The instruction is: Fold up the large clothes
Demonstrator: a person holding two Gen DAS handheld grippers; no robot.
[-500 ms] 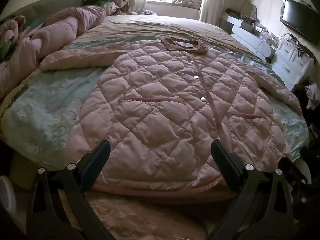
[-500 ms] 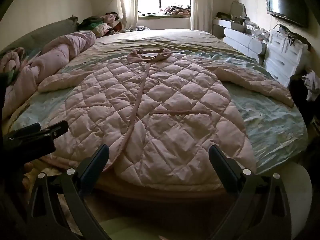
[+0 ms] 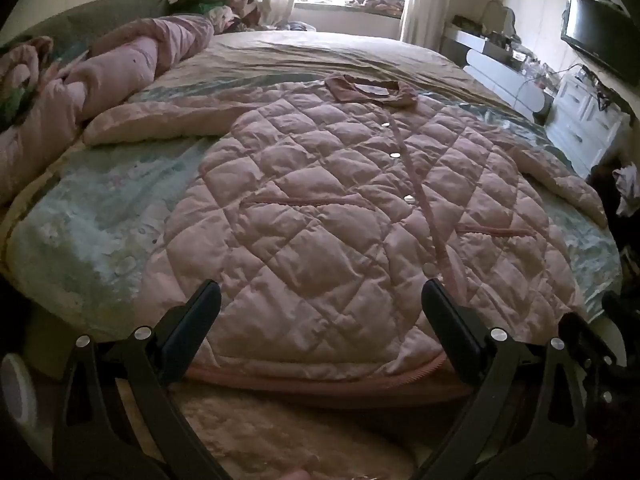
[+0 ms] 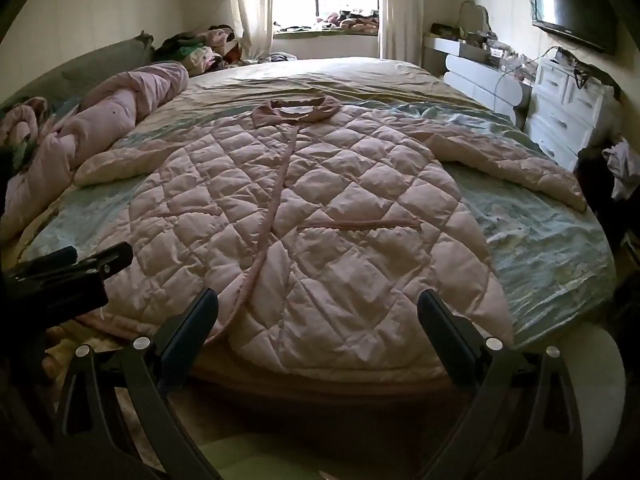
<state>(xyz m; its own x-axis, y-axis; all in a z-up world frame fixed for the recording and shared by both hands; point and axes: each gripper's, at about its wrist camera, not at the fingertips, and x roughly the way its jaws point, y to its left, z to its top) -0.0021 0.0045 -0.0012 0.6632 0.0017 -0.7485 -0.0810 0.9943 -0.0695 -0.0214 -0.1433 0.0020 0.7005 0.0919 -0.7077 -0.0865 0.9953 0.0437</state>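
Pink quilted coat [image 3: 344,216] lies spread flat on the bed [image 3: 100,216], front up, collar at the far end, hem just ahead of both grippers. Left gripper [image 3: 320,320] and right gripper [image 4: 318,320] gape wide, holding nothing, above the hem.

Dim room backlit by a blown-out window [image 4: 326,2] far beyond the jaws; fisheye bending, dark vignetted corners.

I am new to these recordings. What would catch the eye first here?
A large pink quilted coat lies spread flat across the bed, collar toward the window. Both sleeves are spread outward. The left gripper and right gripper hang open at its hem.
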